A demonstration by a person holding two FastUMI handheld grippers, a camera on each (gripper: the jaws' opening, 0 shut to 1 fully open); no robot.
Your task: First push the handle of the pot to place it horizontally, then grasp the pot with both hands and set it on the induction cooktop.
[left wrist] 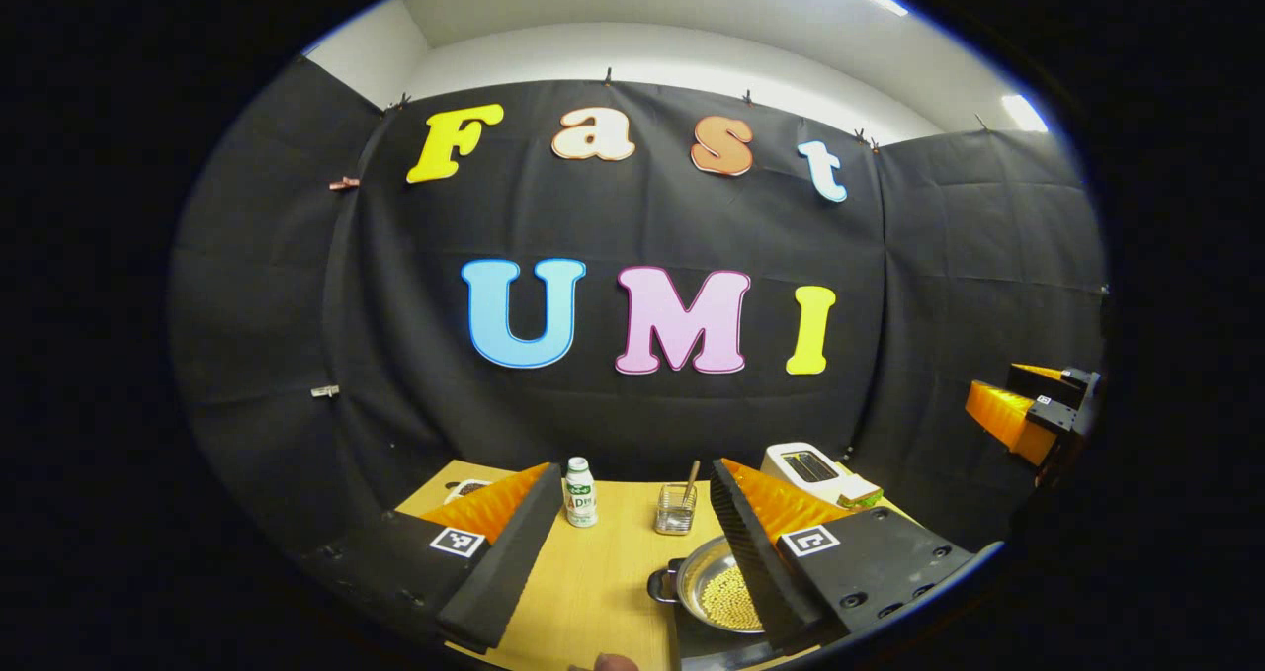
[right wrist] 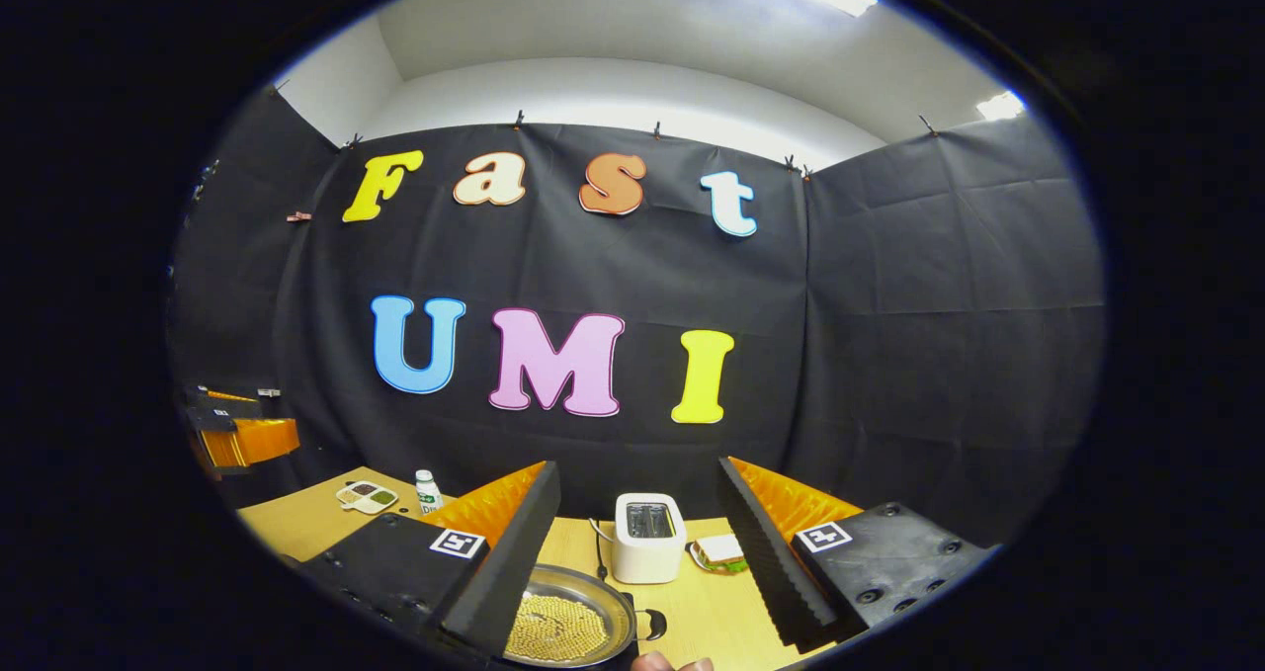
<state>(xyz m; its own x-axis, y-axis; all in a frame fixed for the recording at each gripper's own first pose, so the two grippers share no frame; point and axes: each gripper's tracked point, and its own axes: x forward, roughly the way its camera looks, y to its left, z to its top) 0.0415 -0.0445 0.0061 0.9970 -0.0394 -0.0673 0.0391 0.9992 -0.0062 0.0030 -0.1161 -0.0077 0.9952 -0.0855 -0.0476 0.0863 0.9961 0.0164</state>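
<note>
left gripper [left wrist: 632, 543]: jaws spread wide, holding nothing, held high above the table [left wrist: 593, 572].
right gripper [right wrist: 637, 543]: jaws spread wide too, nothing between them; also seen from the left gripper view at 3 o'clock [left wrist: 1028, 409], raised well off the table.
pot [left wrist: 716, 587]: steel, shallow, full of small yellow beads; at 5 o'clock in the left gripper view, partly behind that gripper's finger. In the right gripper view it's at 6-7 o'clock [right wrist: 568, 627].
handles: one dark lug visible on the rim at 9 o'clock of the pot [left wrist: 660, 584]; another dark one at 3 o'clock of the pot in the right gripper view [right wrist: 652, 624]. Can't tell the long handle's orientation from here.
cooktop: dark slab under or just beside the pot at 5 o'clock [left wrist: 707, 646], edges cut off, so I can't tell if the pot sits on it.
clutter: bottle [left wrist: 580, 493] and glass cup [left wrist: 676, 509] at 11-12 o'clock of the pot; toaster [right wrist: 647, 535] at 12-1 o'clock; sandwich [right wrist: 719, 550] beside the toaster.
stage: my read is pre-contact, handle push not yet started.
risk 1: an off-centre push would slide the pot instead of turning it, maybe toward the cup.
risk 2: an uneven two-sided lift would tilt the shallow pot and spill the beads.
risk 3: lugs are small; a shallow bite could slip mid-carry.
</note>
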